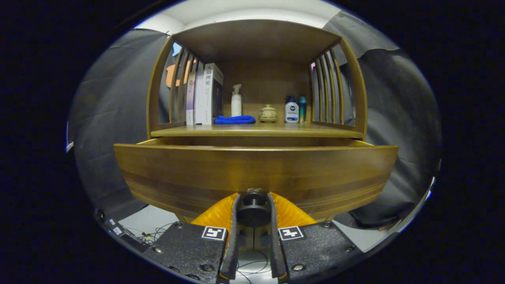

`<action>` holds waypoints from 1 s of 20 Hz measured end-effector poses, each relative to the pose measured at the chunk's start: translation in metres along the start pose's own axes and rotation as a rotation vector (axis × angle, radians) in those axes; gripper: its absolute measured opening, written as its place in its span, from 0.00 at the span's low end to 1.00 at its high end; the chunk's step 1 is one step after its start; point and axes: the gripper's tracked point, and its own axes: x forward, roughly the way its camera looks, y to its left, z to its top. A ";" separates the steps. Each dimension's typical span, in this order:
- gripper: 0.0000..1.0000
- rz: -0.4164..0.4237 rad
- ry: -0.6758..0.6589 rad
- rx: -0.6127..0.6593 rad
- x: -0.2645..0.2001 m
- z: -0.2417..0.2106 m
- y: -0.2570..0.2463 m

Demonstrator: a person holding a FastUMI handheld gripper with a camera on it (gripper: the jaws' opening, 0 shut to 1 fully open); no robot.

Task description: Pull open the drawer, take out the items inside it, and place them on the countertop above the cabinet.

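Gripper [253, 211] in my hand clamped on dark round knob [253, 213] of drawer [252, 173]; drawer pulled out below countertop [256, 130].

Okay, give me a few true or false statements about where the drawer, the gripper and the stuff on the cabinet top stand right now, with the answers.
1. The gripper is shut on the drawer knob. True.
2. The drawer is fully closed. False: it is pulled out.
3. A blue cloth lies on the countertop. True.
4. The cloth lies right of the lidded pot. False: left of it.
5. The books lie flat. False: they stand upright.
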 end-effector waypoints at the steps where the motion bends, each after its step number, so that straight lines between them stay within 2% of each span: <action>1: 0.35 0.001 -0.003 -0.007 -0.006 -0.001 0.001; 13: 0.35 0.014 0.014 -0.017 -0.050 -0.021 0.001; 20: 0.35 0.007 0.014 -0.029 -0.054 -0.025 0.001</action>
